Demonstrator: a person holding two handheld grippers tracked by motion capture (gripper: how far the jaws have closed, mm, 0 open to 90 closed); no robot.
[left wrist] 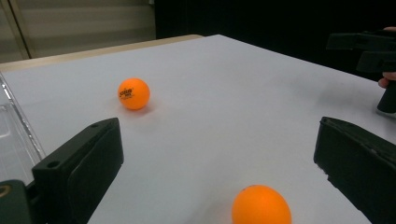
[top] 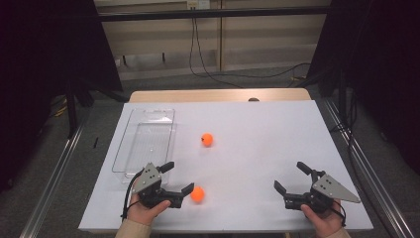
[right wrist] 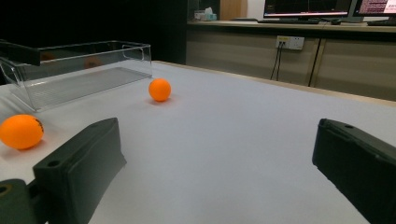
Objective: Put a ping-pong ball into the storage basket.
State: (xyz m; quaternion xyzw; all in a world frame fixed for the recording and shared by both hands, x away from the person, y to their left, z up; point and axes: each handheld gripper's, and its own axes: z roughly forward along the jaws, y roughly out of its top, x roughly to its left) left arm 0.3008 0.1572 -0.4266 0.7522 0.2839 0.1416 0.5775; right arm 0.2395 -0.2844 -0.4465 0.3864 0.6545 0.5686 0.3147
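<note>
The near small orange table-tennis ball lay closest to the camera in the left gripper view, between the 2 spread black fingers of the left gripper but not touched by either. Those fingers stood wide apart and held nothing. In the high view this ball rested on the white bench just beside the tip of the nearer finger.

The right gripper sat well apart at the other side of the bench, its fingers likewise spread and empty, with bare surface between them.

Farther out, the second orange table-tennis ball lay near the middle of the bench, just beside the long clear plastic tray at the left. That tray appeared to hold nothing, its floor bare through the transparent walls.

Judged from this, the work looked barely begun: 0 of the 2 balls were in the tray. The near ball remained to be gripped and carried over, and then the far one.
</note>
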